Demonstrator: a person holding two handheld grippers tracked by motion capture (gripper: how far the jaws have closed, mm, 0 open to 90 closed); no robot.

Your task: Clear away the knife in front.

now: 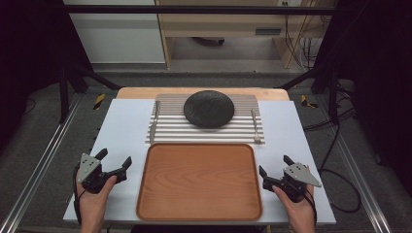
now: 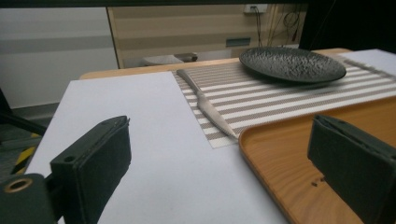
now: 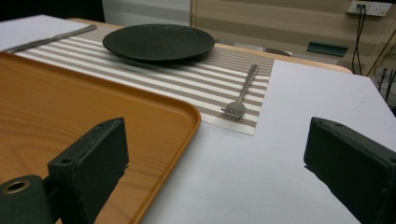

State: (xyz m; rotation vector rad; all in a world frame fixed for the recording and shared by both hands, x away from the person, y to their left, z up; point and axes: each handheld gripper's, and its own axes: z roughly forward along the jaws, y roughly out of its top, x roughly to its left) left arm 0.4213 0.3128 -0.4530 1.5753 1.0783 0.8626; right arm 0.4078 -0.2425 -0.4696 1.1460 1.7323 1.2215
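A wooden tray [image 1: 199, 213] lies at the front middle of the white table, empty. Behind it a striped placemat [image 1: 170, 128] carries a black plate [image 1: 209, 108], a knife [image 1: 154, 125] on its left side and a fork [image 1: 254, 125] on its right. My left gripper [image 1: 114, 162] rests left of the tray, open, nothing between its jaws. My right gripper [image 1: 274, 165] rests right of the tray, open and empty too. From the left gripper view the knife [image 2: 208, 110] and plate [image 2: 292, 64] lie ahead, tray [image 2: 275, 154] at right. In the right gripper view the fork [image 3: 243, 95] lies ahead, the plate [image 3: 159, 42] farther back.
The white table surface [image 1: 121, 131] has bare room on both sides of the placemat. A wooden strip [image 1: 136, 92] runs along the table's far edge. Metal rails [image 1: 43, 160] flank the table, and cables [image 1: 335, 145] trail on the floor at right.
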